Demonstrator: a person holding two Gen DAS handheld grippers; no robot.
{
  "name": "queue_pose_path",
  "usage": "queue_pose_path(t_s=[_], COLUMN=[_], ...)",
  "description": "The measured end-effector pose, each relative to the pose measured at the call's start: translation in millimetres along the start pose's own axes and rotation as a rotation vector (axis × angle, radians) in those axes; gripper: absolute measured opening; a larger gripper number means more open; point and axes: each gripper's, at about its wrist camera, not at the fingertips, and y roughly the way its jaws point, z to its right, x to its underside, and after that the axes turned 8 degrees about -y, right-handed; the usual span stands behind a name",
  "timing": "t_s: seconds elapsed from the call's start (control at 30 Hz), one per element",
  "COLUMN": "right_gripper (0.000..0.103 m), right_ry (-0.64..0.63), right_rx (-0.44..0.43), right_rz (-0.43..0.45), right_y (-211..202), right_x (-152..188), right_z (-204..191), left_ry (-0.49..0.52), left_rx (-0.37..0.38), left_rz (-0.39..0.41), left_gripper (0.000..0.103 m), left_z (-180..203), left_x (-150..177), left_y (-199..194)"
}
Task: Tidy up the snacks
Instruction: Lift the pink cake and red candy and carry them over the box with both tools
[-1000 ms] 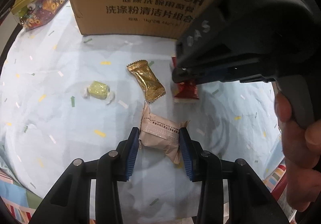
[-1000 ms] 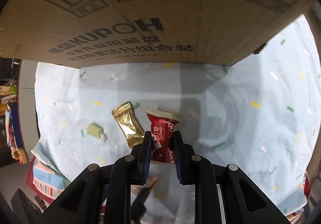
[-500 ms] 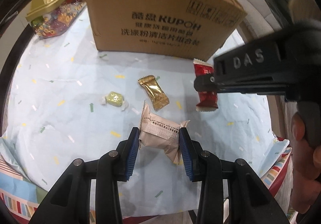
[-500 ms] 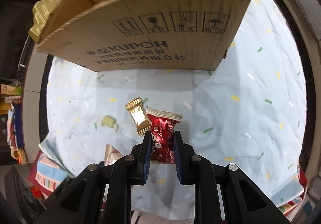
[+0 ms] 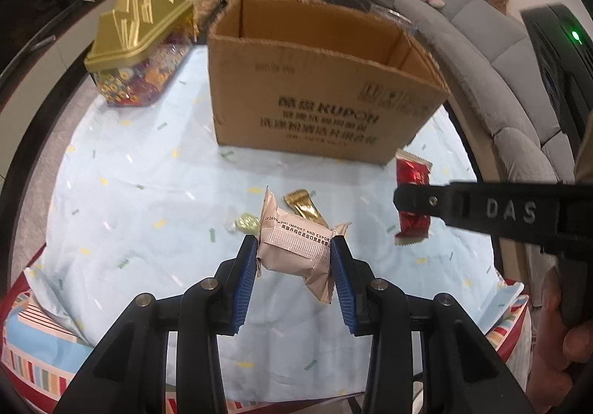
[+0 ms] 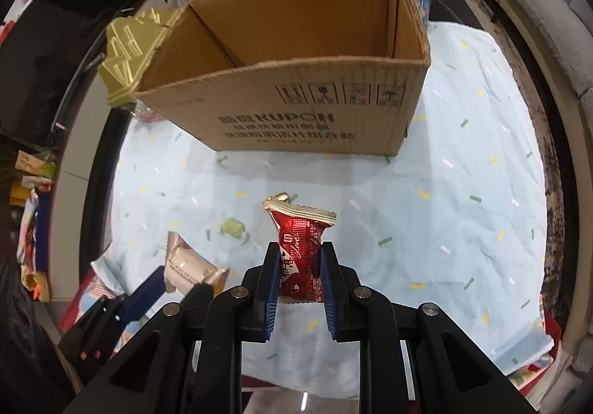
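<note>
Left gripper point(image 5: 293, 251) is clamping a beige snack packet point(image 5: 294, 247) between its ribbed blue pads, the jaws closed down on the packet's two short sides. That puffy, pillow-shaped packet is hanging above the cloth with its long axis running crosswise from pad to pad, its printed face turned upward and its crimped ends flaring out at far left and near right. Right gripper point(image 6: 298, 267), jaws nearly together, is pinching a red foil packet point(image 6: 301, 247) by its lower half; the packet is standing lengthwise along the fingers, its gold serrated top edge pointing away toward the cardboard box point(image 6: 296, 110). Both packets are being held clear of the pale blue tablecloth point(image 6: 463, 210), a wrinkled sheet speckled with small confetti dashes. Still lying on the cloth are a gold foil packet point(image 5: 304, 208), angled with one end toward the box, and a small green twist-wrapped candy point(image 6: 232, 227). Open-topped, corrugated and printed with dark lettering, the box is standing at the far side of the cloth. A gold-lidded tin point(image 5: 139, 43) with a ridged, peaked lid is sitting to its left.
</note>
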Motion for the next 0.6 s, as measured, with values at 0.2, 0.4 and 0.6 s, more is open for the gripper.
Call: queue_pose_path(t_s=[0.2,0.4,0.6], right_gripper=[0.022,0.022,0.022], right_ry=[-0.021,-0.058,-0.101], right_rx=[0.007,0.020,0.050], right_rz=[0.068,0.165,0.247], right_y=[-18.1,-34.3,-49.7], right_x=[2.4,1.9,-0.1], right_z=[-6.4,-14.5,-22.5], left_ry=[-0.004,-0.006,0.001], left_rx=[-0.004,-0.008,-0.012], left_rz=[0.047,0.096,0.146], left_gripper=[0.039,0.039,0.039], left_z=[-3.5,-7.1,-6.0], left_x=[-12.5,-25.8,-41.6], left_y=[-14.8,-26.6,-36.5])
